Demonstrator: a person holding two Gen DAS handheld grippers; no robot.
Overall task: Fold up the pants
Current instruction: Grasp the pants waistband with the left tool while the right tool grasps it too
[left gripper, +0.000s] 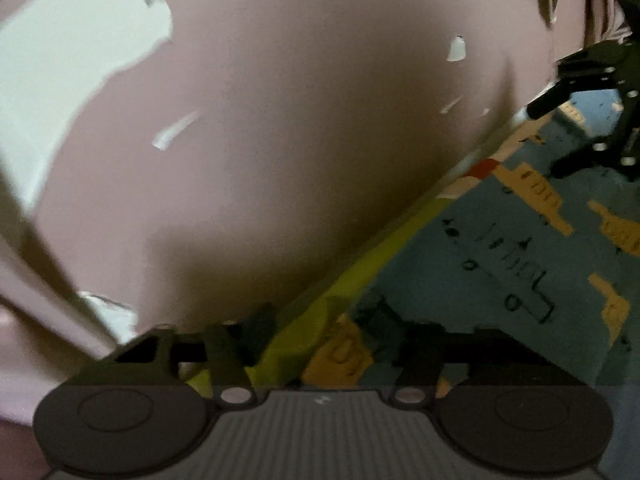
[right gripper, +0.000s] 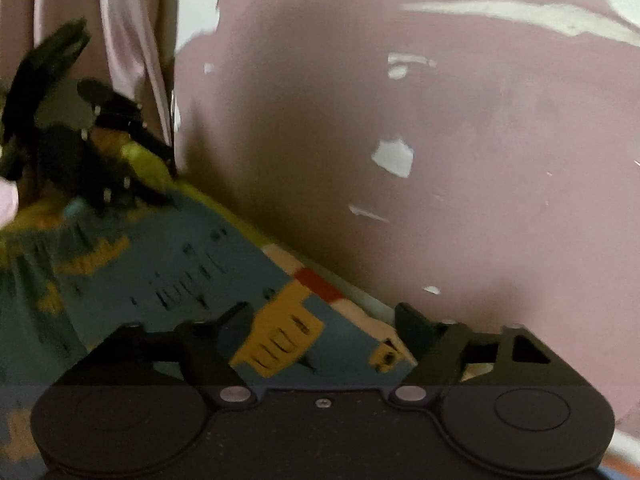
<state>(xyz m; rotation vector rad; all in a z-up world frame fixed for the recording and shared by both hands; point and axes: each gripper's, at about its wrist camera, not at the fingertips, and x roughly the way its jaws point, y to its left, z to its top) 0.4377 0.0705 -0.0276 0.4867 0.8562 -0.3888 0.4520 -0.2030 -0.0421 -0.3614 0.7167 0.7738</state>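
Left hand-held gripper (left gripper: 320, 332): jaws partly open, nothing between them; below lies a patterned blue sheet (left gripper: 500, 264) with a yellow-green border. Right hand-held gripper (right gripper: 320, 328): jaws partly open, empty, over the same sheet. Pants: not identifiable; pale pink fabric (right gripper: 132, 40) hangs beyond the grippers against a peeling pink wall (right gripper: 460, 208). No containers visible.

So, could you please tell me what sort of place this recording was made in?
Probably a bedroom in a lived-in home: a bed sheet with a colourful printed pattern lies against a pink wall with peeling paint, and a pale curtain hangs nearby.
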